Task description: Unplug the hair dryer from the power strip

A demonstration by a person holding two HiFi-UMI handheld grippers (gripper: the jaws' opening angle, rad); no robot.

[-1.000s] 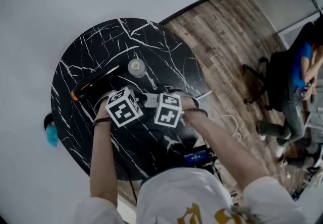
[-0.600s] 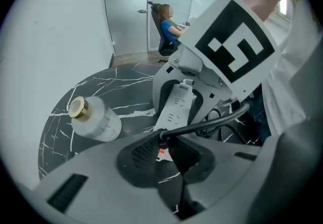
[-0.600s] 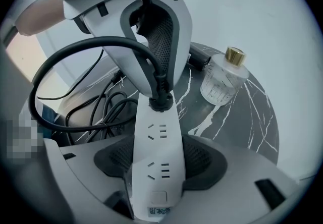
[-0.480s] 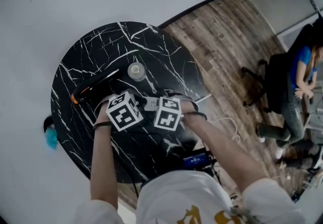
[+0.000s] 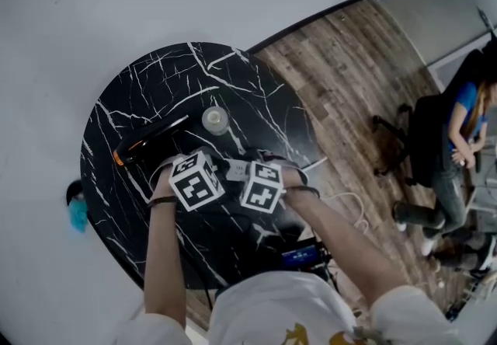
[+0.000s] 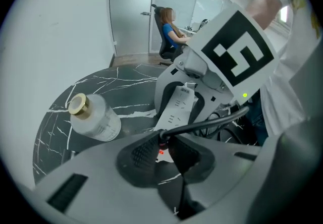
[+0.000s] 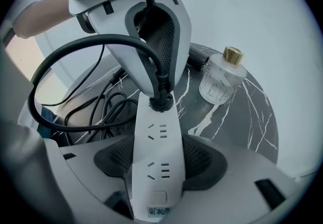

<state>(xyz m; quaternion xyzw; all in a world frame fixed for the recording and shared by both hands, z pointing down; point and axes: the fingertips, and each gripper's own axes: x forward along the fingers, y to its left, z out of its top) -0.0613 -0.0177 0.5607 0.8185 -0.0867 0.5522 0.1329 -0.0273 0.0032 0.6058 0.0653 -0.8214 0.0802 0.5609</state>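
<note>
- Here, one black plug (image 7: 161, 102) sits seated in the far-end socket of one white power strip (image 7: 156, 140), which lies flat near the middle of the counter (image 5: 233, 79).
- One black cord (image 7: 75, 45) rises from that plug and arcs away in a wide loop; more loops of black cable lie beside the strip.
- The strip has two free sets of sockets and one square button at its near end.
- There are two claws. The left claw (image 6: 162, 148) is clamped on the plug, a pad on either side.
- The right claw (image 7: 157, 162) is clamped on the strip's near part, its pads pressing both long sides.
- There are two marker cubes, the left cube (image 5: 196, 182) and the right cube (image 5: 262, 186), side by side above the strip.
- One dark hair dryer (image 5: 151, 140) with an orange end lies on the counter, beyond and left of the left claw and apart from it.
- One clear glass bottle (image 7: 221, 77) with a gold cap stands upright near the strip's far end.
- There is one round counter, black with white veins, on a wooden floor (image 5: 342, 64).
- One seated person (image 5: 458, 126) is well apart.
- Only the right gripper view shows the free sockets and the seated plug.
- Only the left gripper view shows a small red light between its pads.
- Only the head view shows the dryer's orange end and both forearms.
</note>
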